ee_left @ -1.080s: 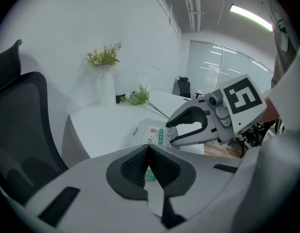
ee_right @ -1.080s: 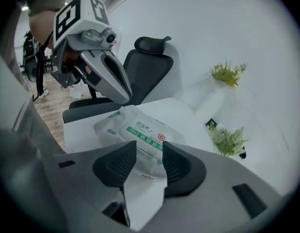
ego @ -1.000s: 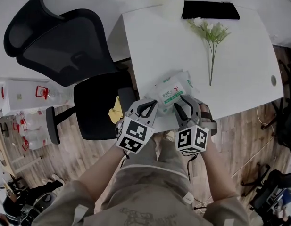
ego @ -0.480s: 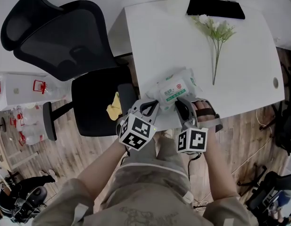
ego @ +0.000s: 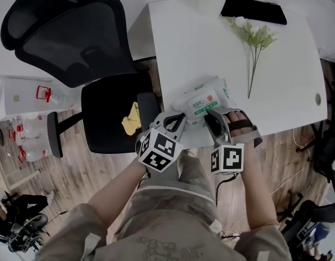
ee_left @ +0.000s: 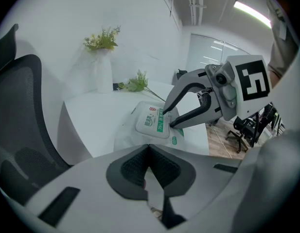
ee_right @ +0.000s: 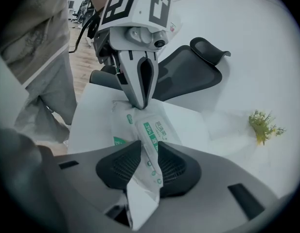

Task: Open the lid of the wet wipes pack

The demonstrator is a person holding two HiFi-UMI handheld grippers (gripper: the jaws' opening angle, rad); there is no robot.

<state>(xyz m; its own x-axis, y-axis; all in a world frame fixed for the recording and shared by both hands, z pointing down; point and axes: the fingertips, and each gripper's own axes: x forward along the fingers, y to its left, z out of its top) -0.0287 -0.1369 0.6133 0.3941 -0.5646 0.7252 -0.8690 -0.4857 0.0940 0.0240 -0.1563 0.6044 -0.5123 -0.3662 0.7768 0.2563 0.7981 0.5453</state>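
Pinching pack point(ee_right: 162, 125), left gripper point(ee_right: 138, 102) fingers show plainly in right gripper view.

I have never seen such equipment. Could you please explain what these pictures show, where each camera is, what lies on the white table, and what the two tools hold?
There is no robot: a person holds two hand tools, called grippers. The head view comes from a camera on the person's head, looking down; the other two cameras ride on the grippers and look along their jaws. On the white table lie a wet wipes pack, a flower sprig and a dark flat object. The left gripper is shut on the pack's wrapper. The right gripper pinches the pack's end near the lid; its jaws have just been opening slightly. The lid looks not yet open.
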